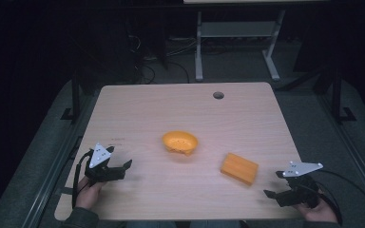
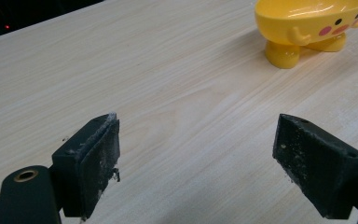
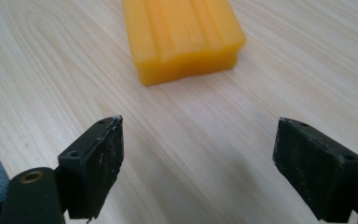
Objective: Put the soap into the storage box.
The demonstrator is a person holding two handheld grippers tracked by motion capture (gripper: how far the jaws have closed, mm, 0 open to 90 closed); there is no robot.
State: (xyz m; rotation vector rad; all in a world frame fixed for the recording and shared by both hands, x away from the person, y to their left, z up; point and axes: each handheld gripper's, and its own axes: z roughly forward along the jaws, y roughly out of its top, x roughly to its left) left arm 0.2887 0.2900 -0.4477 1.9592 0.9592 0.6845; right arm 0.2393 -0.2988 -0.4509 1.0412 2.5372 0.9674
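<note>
Your surface [image 1: 180,114] is a pale wood-grain top with rounded corners and a round cable hole [image 1: 218,95] near its far edge. The room around it is dark; beyond the far edge a grey floor carries the white legs of another table [image 1: 235,45] and some loose cables.

A yellow bowl [image 1: 180,142] with a cartoon face and small feet stands near the middle of the surface. To its right and nearer to you lies an orange ridged block [image 1: 239,168], flat and apart from the bowl.

Your left tongs [image 1: 123,167] sit at the near left, jaws wide and holding nothing, pointed toward the bowl, which stands well ahead of them. Your right tongs [image 1: 274,184] sit at the near right, jaws also wide and empty, with the block just ahead of them. Bare wood lies between each pair of tongs and its thing.
</note>
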